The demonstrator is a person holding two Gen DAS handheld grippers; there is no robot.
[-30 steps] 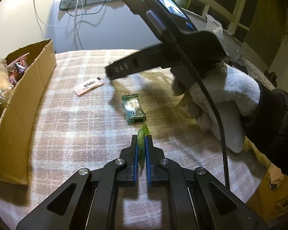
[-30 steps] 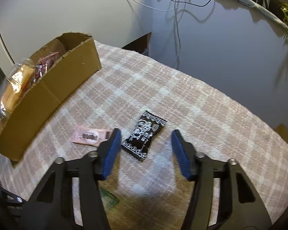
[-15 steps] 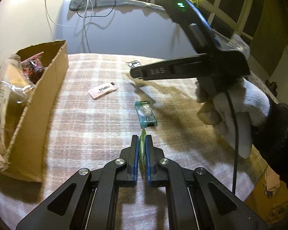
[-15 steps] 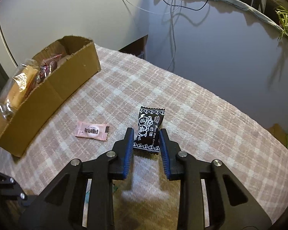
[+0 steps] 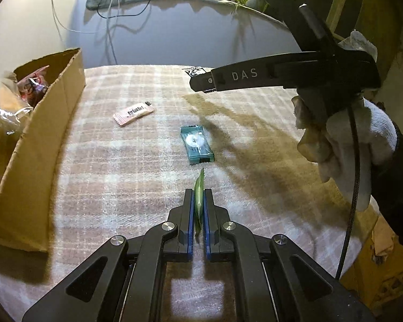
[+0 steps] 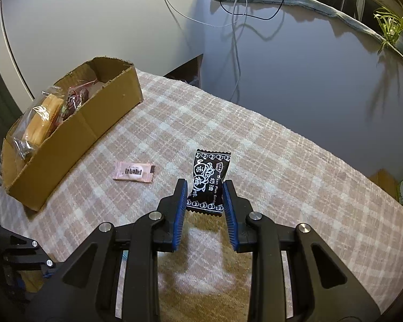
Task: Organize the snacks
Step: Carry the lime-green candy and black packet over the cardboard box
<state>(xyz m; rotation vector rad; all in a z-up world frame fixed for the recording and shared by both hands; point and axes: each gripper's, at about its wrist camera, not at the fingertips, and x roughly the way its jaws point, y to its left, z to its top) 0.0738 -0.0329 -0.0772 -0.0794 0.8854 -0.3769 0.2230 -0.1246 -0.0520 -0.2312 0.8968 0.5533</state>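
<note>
**Snacks in both grippers, above the checked cloth**

Left gripper (image 5: 198, 201) first: my jaws are pressed nearly together on a thin green packet (image 5: 198, 193), held edge-on so its tip pokes out past the blue pads. Just ahead of it a teal packet (image 5: 197, 145) lies flat on the checked tablecloth (image 5: 107, 174), and further on, a pink packet (image 5: 133, 112) sits near the cardboard box (image 5: 40, 145).

Over to my right gripper (image 6: 204, 191): jaws part-way closed, pads touching both sides of a black candy packet (image 6: 209, 179) with white print, standing upright between them. From the left wrist view I see that gripper side-on, my white-gloved right hand (image 5: 346, 145) round its handle and a corner of the black packet showing at its tip.

The box stands at the cloth's left edge, open-topped, with clear-wrapped snacks (image 6: 43, 123) and a red wrapper (image 6: 76, 98) already inside. The pink packet lies between the box and my right jaws.
</note>
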